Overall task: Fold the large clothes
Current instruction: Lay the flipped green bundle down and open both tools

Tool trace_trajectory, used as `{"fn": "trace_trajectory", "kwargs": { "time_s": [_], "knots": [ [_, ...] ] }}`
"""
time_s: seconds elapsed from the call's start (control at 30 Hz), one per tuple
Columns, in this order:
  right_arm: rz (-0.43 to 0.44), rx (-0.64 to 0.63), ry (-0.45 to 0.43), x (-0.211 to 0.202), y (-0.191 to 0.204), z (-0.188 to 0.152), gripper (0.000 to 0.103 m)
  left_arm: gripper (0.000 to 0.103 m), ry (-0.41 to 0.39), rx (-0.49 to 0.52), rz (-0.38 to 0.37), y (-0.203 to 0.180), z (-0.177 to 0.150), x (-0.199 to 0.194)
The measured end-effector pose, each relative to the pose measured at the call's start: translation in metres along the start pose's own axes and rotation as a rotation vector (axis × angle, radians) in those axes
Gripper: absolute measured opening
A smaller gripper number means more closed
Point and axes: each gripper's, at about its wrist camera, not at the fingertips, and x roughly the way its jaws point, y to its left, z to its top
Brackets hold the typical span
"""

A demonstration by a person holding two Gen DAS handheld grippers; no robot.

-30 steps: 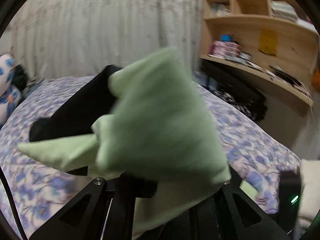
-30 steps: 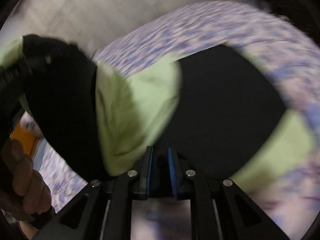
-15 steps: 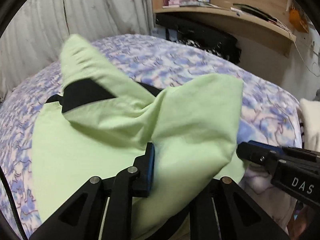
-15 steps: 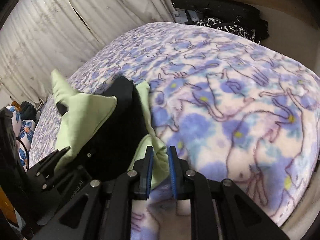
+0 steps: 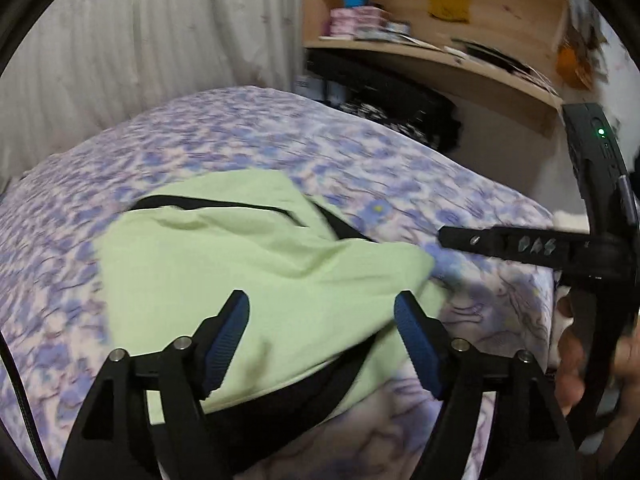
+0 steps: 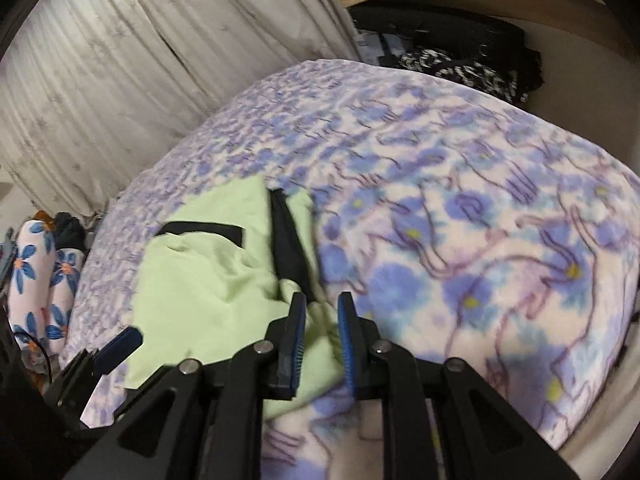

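Both grippers angle down over the bed (image 5: 460,184). Left gripper (image 5: 322,312) jaws just sprang wide – released; the shirt (image 5: 240,264) it clamped a second ago now lies flat on the bed beneath them. Right gripper (image 6: 322,312) jaws just opened slightly – shirt edge between them, pads not pressing.

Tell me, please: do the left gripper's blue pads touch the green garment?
Apart. In the left wrist view the left gripper has just been opening; its pads stand wide, clear of the green garment lying on the bed.
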Motion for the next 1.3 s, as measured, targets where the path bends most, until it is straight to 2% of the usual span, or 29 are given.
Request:
{"fn": "trace_trajectory", "kwargs": {
  "time_s": [0.1,0.23,0.4,0.47,0.6,0.7,0.93,0.97,1.0,1.03,1.07,1.23,1.3],
  "knots": [
    [0.082,-0.018,0.024,0.002,0.01,0.013,0.042,0.077,0.001,-0.07,0.076,0.031,-0.004,-0.016],
    [0.134,-0.023,0.127,0.027,0.016,0.029,0.042,0.077,0.05,-0.198,0.137,0.077,-0.014,-0.018],
    [0.139,-0.038,0.27,0.065,0.014,0.035,0.042,0.077,0.148,-0.412,0.087,0.131,-0.038,-0.004],
    [0.131,-0.055,0.308,0.076,0.013,0.033,0.042,0.077,0.173,-0.444,0.075,0.138,-0.047,0.001],
    [0.125,-0.095,0.346,0.09,0.012,0.031,0.042,0.077,0.203,-0.44,0.073,0.139,-0.056,0.012],
    [0.111,-0.075,0.379,0.102,0.007,0.032,0.042,0.077,0.213,-0.444,0.053,0.138,-0.058,0.019],
    [0.145,-0.141,0.417,0.112,0.014,0.026,0.044,0.077,0.225,-0.441,0.045,0.135,-0.055,0.027],
    [0.135,-0.164,0.414,0.11,0.017,0.024,0.043,0.077,0.227,-0.442,0.044,0.135,-0.055,0.028],
    [0.126,-0.182,0.415,0.108,0.02,0.023,0.036,0.077,0.229,-0.443,0.044,0.135,-0.055,0.028],
    [0.115,-0.197,0.411,0.105,0.023,0.021,0.028,0.077,0.23,-0.447,0.044,0.136,-0.055,0.028],
    [0.116,-0.203,0.411,0.103,0.024,0.021,0.014,0.077,0.231,-0.45,0.042,0.136,-0.055,0.028],
    [0.107,-0.248,0.336,0.073,0.035,0.017,0.011,0.077,0.239,-0.456,0.044,0.138,-0.054,0.025],
    [0.134,-0.239,0.283,0.048,0.036,0.018,0.011,0.077,0.226,-0.448,0.045,0.137,-0.052,0.019]
  ]
}}
